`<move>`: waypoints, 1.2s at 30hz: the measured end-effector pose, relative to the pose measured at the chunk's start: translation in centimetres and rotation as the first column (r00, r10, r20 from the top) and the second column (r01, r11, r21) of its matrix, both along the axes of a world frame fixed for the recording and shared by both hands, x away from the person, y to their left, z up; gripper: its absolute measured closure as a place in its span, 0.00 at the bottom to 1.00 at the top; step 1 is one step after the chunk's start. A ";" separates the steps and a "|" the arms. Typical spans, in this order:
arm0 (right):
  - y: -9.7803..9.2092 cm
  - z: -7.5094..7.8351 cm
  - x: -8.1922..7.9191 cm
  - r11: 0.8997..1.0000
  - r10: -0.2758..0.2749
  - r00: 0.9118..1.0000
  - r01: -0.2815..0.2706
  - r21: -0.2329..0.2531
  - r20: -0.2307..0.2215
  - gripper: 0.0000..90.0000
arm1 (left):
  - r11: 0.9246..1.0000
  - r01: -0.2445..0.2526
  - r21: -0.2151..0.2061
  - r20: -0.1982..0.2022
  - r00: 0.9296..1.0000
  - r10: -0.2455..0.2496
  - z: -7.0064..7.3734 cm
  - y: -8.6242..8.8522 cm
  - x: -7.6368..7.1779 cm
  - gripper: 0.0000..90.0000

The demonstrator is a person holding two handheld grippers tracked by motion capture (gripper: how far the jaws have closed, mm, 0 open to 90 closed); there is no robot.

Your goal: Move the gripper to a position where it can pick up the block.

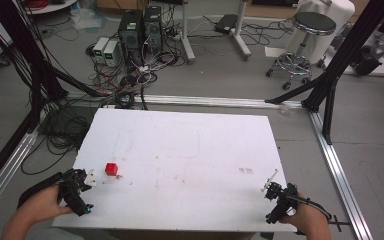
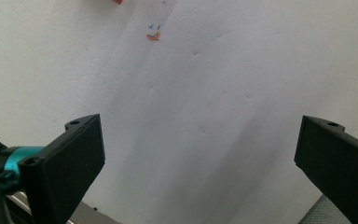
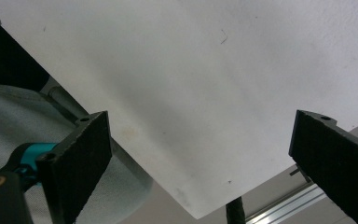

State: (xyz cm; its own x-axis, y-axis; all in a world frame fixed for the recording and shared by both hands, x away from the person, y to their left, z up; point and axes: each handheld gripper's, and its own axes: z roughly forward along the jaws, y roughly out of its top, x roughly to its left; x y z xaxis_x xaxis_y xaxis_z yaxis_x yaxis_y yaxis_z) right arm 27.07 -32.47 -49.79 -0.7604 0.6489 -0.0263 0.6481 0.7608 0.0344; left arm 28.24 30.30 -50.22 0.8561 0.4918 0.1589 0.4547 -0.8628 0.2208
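Sitting beside left gripper [image 1: 87, 181], red cube [image 1: 111, 169].

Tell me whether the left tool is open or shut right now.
Open. In the left gripper view the left tool has its two black jaws spread wide apart, with bare white table between them and nothing held.

left gripper [image 1: 87, 181]: held in left hand [image 1: 42, 199], jaws spread wide, nothing between | right gripper [image 1: 270, 187]: held in right hand [image 1: 307, 220], jaws spread wide, nothing between
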 end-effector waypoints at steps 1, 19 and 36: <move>0.0 0.0 0.0 1.000 0.004 1.000 -0.004 -0.003 -0.006 0.06 | 1.000 0.000 -0.001 0.002 1.000 0.000 0.0 0.0 0.0 0.02; 0.1 -0.1 0.2 1.000 0.002 1.000 -0.002 0.007 -0.011 0.06 | 0.998 0.060 -0.004 0.010 0.998 -0.060 1.4 0.2 0.0 0.02; 0.5 -0.3 0.6 1.000 0.023 1.000 -0.023 0.012 0.002 0.06 | 0.983 0.181 0.039 0.003 0.984 -0.181 2.7 0.9 2.7 0.02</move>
